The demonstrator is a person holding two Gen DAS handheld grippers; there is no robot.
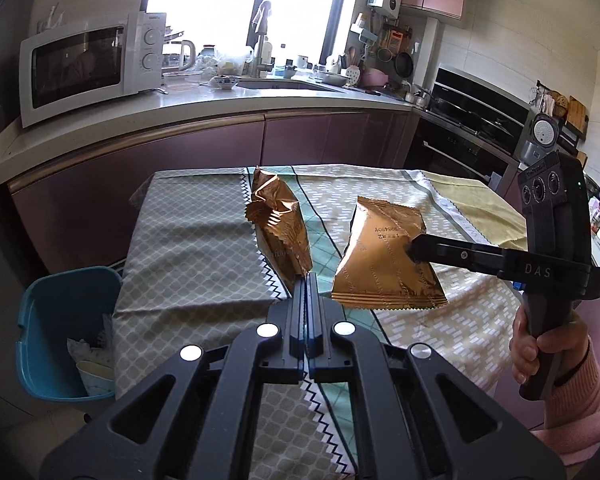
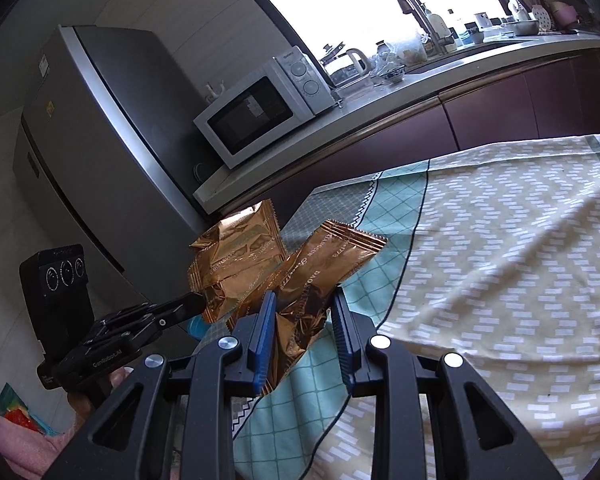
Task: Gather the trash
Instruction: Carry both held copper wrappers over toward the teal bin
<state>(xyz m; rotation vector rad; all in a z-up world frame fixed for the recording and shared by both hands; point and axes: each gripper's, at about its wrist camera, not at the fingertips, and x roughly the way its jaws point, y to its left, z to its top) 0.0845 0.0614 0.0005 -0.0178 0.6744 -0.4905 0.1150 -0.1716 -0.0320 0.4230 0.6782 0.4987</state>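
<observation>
Two gold foil snack wrappers are held above the patterned tablecloth [image 1: 204, 240]. My left gripper [image 1: 306, 280] is shut on the lower corner of the crumpled left wrapper [image 1: 278, 224], which stands upright; it also shows in the right wrist view [image 2: 236, 264]. My right gripper [image 2: 302, 304] has its blue pads on both sides of the second wrapper [image 2: 324, 268] and holds it up. In the left wrist view its fingers [image 1: 416, 250] grip that wrapper's [image 1: 384, 260] right edge. A blue trash bin [image 1: 66, 332] with paper inside stands on the floor left of the table.
A kitchen counter [image 1: 204, 104] with a white microwave [image 1: 88, 66] and a sink runs behind the table. An oven [image 1: 472, 128] is at the right. A grey fridge [image 2: 92, 152] stands at the left of the right wrist view.
</observation>
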